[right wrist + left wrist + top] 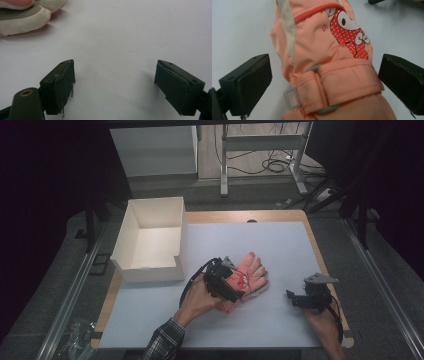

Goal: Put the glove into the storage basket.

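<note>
A peach glove [251, 271] with a red cartoon print lies flat on the white mat, fingers pointing away from me. My left gripper [235, 289] hovers over its cuff end and is open. In the left gripper view its jaws stand on either side of the glove [324, 50] at the wrist strap [342, 82] with its grey buckle, a gap showing on each side. My right gripper [293, 298] rests low over bare mat to the glove's right, open and empty [115, 85]. The glove's cream and grey edge [22, 18] shows at the upper left of the right gripper view.
An open white cardboard box [182, 237] stands at the table's back left, one low notch in its front wall. The white mat [270, 240] covers most of the wooden tabletop. Metal rails run along both sides of the table.
</note>
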Available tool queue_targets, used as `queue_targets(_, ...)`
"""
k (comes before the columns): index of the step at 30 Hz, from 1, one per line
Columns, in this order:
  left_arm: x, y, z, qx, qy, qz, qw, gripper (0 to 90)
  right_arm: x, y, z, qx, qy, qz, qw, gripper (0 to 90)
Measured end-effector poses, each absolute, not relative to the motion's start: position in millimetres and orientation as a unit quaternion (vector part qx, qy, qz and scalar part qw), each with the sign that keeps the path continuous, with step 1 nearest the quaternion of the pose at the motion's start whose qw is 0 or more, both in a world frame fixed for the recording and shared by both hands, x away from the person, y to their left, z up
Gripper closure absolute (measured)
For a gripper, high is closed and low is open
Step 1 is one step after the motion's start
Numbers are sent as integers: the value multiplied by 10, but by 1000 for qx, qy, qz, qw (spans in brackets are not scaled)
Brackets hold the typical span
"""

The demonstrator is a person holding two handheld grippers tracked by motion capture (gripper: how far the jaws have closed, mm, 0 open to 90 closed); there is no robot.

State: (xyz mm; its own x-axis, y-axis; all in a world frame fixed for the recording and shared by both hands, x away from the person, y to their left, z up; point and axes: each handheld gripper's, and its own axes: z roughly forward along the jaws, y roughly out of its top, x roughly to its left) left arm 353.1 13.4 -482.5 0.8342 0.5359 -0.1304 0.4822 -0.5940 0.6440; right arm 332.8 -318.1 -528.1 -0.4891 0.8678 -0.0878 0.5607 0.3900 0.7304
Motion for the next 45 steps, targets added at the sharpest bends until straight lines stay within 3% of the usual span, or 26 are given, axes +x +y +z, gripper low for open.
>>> queue_targets(14,3473,-63,-5108,921,274,84,262,0,3328,-3181,-5282,446,800,325,237,169)
queue_targets(20,3507,-96,-5222,925,289,72,237,13,3327,-3180,-5282,446,800,324,237,169)
queue_targets(24,3513,-81,-5201,925,292,55,236,78,3327,-3180,-5282,446,800,324,238,169)
queue_targets(31,3502,-40,-5105,926,283,32,249,365,3326,-3179,-5284,445,799,325,239,169)
queue_targets(36,3525,16,-5054,922,285,18,262,420,3327,-3179,-5283,445,799,325,239,169)
queue_targets(45,3605,147,-4883,911,308,31,273,419,3326,-3179,-5283,445,799,325,239,169)
